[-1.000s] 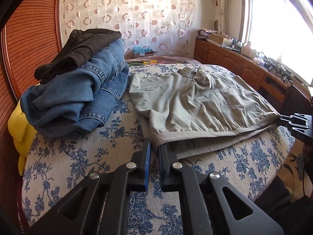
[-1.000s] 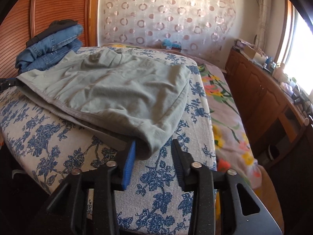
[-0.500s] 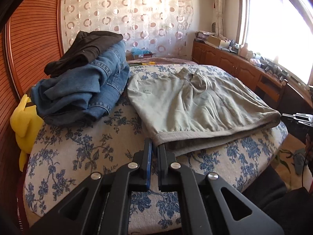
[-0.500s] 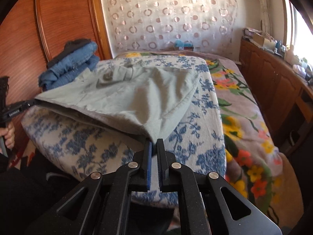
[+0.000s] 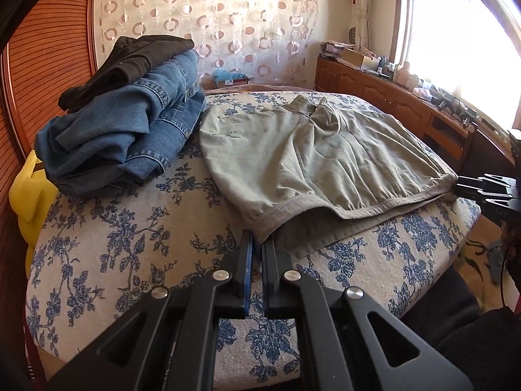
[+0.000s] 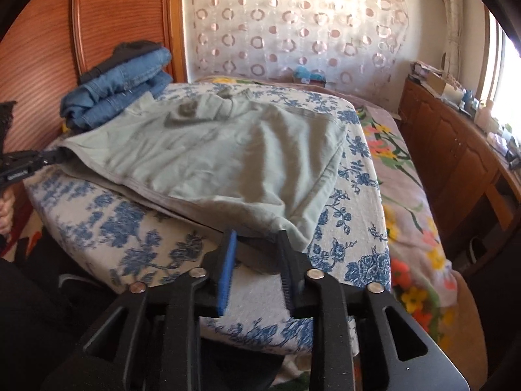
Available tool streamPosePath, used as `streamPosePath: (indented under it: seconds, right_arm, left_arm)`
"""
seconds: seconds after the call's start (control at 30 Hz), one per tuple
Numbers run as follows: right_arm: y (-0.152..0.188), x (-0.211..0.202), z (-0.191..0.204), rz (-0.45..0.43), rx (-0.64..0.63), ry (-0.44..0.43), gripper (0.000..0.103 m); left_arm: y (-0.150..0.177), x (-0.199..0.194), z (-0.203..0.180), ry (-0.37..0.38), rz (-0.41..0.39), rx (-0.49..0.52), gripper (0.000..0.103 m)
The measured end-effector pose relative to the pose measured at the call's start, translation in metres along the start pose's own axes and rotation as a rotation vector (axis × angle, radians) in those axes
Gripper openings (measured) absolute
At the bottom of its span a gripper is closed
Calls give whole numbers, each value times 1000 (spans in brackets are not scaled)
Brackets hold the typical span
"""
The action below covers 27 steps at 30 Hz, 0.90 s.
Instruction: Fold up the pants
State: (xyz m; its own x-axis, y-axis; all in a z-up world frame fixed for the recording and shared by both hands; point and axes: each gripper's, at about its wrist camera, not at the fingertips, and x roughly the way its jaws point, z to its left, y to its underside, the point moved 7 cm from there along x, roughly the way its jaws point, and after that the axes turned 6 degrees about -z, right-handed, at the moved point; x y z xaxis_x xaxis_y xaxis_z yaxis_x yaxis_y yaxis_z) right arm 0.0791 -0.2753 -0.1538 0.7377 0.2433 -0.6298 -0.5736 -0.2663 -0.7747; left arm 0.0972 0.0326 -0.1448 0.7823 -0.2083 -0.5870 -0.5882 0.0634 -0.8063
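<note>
Grey-green pants point(image 5: 299, 150) lie spread on a blue-flowered cushion point(image 5: 123, 228), waistband toward me; they also show in the right wrist view point(image 6: 228, 156). My left gripper point(image 5: 257, 247) is shut on the near left corner of the waistband. My right gripper point(image 6: 257, 244) is open, its jaws either side of the right waistband corner, which lies loose between them. In the left wrist view the right gripper point(image 5: 482, 189) shows at the pants' far right corner. In the right wrist view the left gripper point(image 6: 29, 163) shows at the left corner.
A stack of folded blue jeans point(image 5: 130, 130) with a dark garment point(image 5: 136, 58) on top sits at the cushion's back left. A yellow item point(image 5: 26, 189) hangs left. A flowered bed point(image 6: 407, 179) and wooden cabinets point(image 6: 456, 137) lie right.
My right gripper closed on the waistband corner half a second ago and has now opened again. My left gripper stays shut on its corner, and the view has shifted slightly.
</note>
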Motion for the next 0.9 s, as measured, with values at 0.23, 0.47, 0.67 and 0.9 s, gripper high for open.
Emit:
streamPosePath:
  seconds: [0.23,0.47,0.67,0.9]
  right_arm:
    - [3,14,-5,15,-34,15,36]
    - [-7,-18,-3,-53,-5,10,36]
    - [-5,-16,11,-39,-34,-23,36]
    - [-5,20,5,7,-59,4,36]
  left_arm:
    - [2,3,-4,3,6,8,1]
    - [3,3,-6,5,5,8,1]
    - [3,4,-9,9,6,15,1]
    - [3,4,-6,7,8,11,1]
